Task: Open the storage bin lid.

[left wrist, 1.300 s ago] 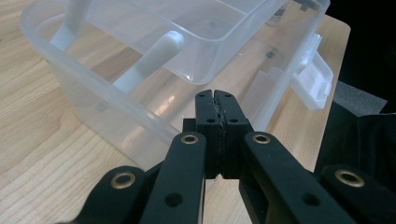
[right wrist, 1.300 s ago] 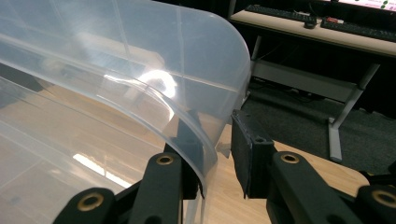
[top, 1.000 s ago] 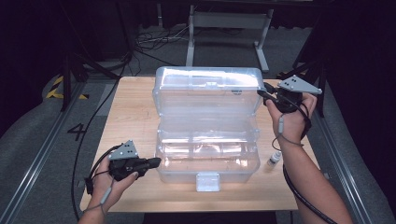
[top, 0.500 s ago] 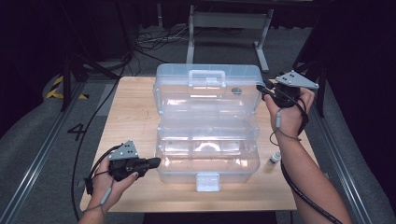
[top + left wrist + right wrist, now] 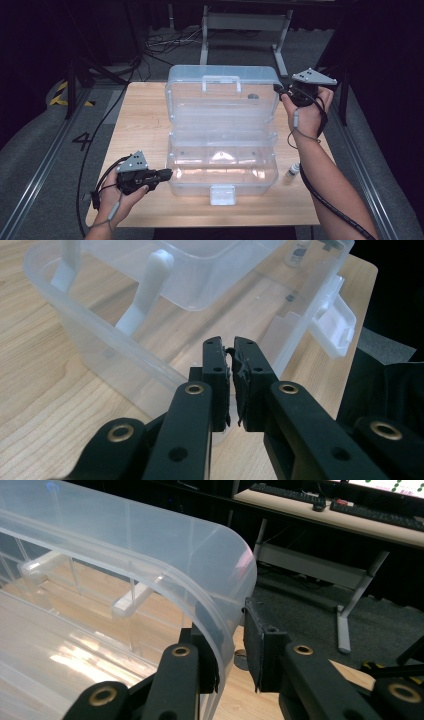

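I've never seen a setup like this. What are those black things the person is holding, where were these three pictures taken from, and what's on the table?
A person holds hand-operated tongs, each carrying its own camera. The high view looks down on a wooden table. The other two pictures look along each tool's black jaws.

On the table stand a clear plastic box, its lid raised, and a small bottle beside it.

The right tongs have their jaws either side of the lid's rim, with a gap showing, so not clamped. The left tongs are shut on nothing, their tips against the box's near wall.

An open box sits mid-table, a small bottle just right of it.
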